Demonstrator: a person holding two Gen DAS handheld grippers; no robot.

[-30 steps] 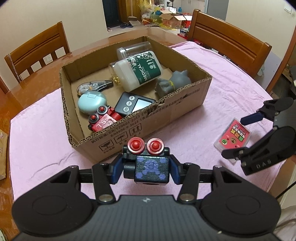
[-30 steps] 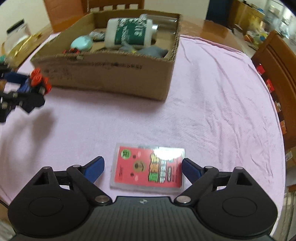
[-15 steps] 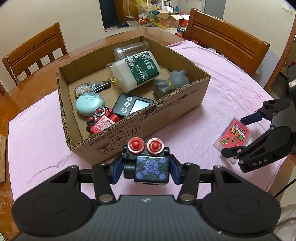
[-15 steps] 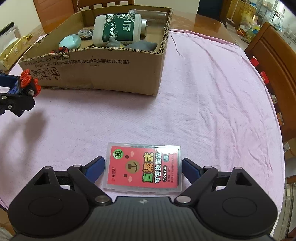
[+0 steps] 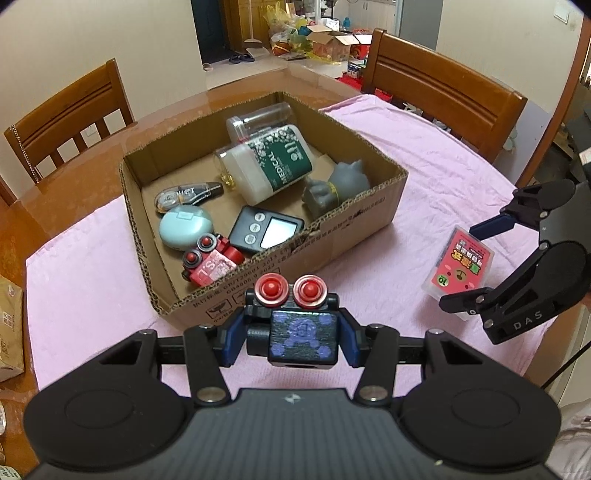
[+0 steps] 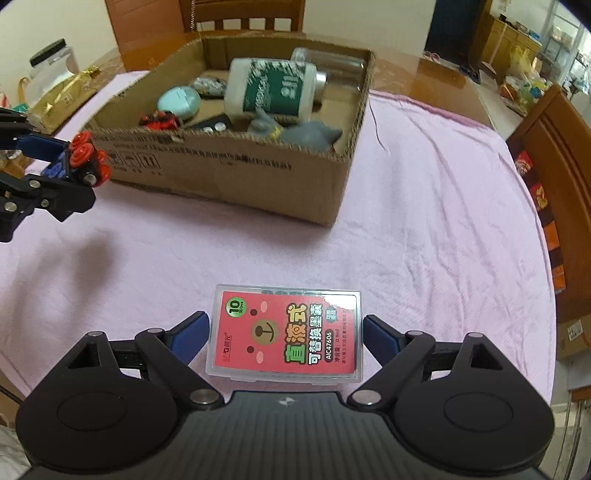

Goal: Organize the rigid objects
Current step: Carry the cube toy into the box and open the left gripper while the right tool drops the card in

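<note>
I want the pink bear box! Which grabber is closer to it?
Right. The right gripper has its open fingers on either side of the pink box. The left gripper is off beside it, holding a toy robot.

You are working at a glossy brown wooden table [image 5: 44,199] largely covered by a pink cloth [image 5: 424,162]. Two wooden slat-back chairs stand at the table's far side: one chair [image 5: 70,114] to its left, another chair [image 5: 439,85] to its right. Behind the table, cream walls [image 5: 92,33] flank a dark doorway [image 5: 210,26]. Beyond the right chair, cartons and bags [image 5: 317,37] crowd the pale floor.
</note>
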